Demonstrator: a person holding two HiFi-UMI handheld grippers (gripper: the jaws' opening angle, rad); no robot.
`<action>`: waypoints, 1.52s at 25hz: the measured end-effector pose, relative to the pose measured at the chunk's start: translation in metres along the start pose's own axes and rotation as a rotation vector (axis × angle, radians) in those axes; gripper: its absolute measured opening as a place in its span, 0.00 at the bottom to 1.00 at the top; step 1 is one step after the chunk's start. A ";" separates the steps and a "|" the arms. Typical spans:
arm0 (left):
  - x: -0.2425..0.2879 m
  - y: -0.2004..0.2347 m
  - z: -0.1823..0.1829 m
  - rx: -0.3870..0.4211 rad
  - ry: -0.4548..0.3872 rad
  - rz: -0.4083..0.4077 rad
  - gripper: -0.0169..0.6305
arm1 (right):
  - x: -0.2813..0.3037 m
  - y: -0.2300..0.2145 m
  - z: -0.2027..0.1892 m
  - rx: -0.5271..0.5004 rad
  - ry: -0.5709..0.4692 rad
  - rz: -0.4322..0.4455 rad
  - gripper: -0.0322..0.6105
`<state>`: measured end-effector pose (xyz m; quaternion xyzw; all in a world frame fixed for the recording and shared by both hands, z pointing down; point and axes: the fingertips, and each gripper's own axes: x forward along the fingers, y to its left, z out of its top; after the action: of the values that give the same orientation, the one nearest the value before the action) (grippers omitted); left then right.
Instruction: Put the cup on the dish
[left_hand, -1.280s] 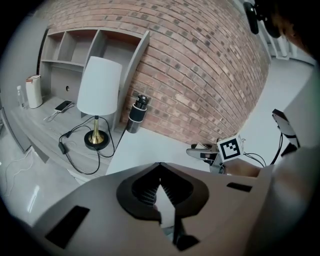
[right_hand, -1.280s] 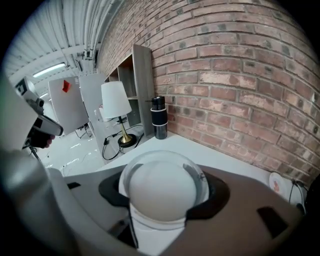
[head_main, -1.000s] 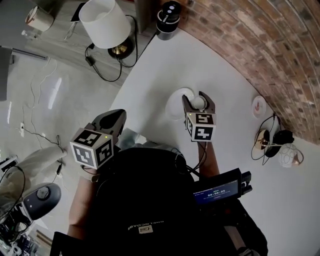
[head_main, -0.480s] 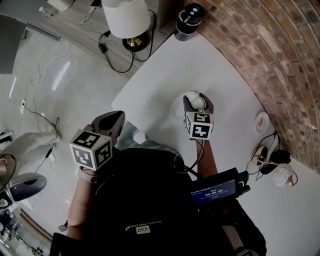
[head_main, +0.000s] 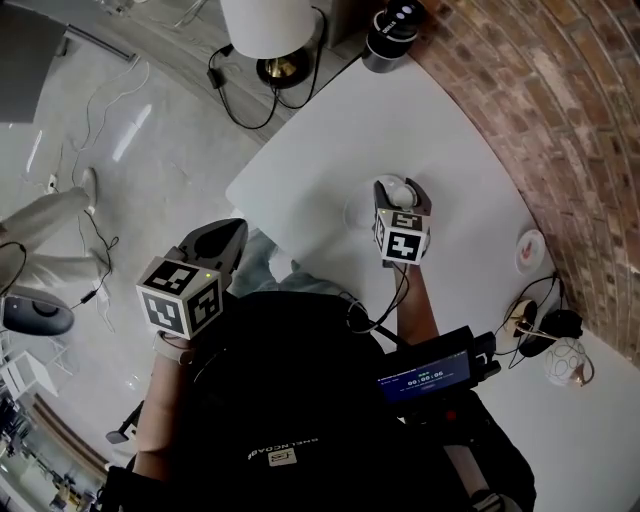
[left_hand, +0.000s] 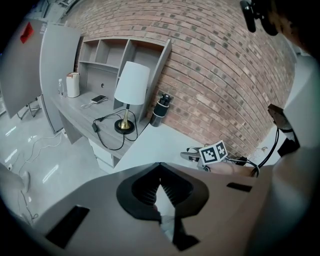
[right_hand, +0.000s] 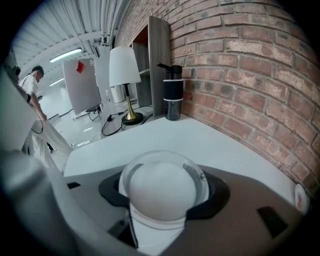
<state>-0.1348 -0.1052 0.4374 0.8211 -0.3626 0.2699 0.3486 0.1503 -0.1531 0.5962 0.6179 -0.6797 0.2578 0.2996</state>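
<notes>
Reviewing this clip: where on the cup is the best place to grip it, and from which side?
Across the round side wall of the cup, jaws on opposite sides, coming in roughly level from the person's side, as the right gripper holds it. The wall looks evenly round, no handle shows, and this grip leaves its underside free to meet the dish.

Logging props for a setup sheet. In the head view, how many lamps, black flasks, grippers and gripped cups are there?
Lamp: 1
Black flask: 1
Cup: 1
Grippers: 2 (left gripper, right gripper)
Total: 5
</notes>
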 end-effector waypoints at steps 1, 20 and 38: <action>0.000 0.000 -0.002 -0.003 0.001 0.002 0.04 | 0.002 -0.001 -0.002 0.000 0.003 0.000 0.47; 0.003 -0.005 -0.022 -0.038 0.031 0.025 0.04 | 0.025 0.001 -0.035 -0.039 0.066 0.003 0.47; -0.003 -0.002 -0.029 -0.058 0.026 0.039 0.04 | 0.031 0.004 -0.031 -0.079 0.038 -0.033 0.47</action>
<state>-0.1411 -0.0805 0.4524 0.7998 -0.3814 0.2768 0.3718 0.1476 -0.1521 0.6401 0.6117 -0.6731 0.2375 0.3410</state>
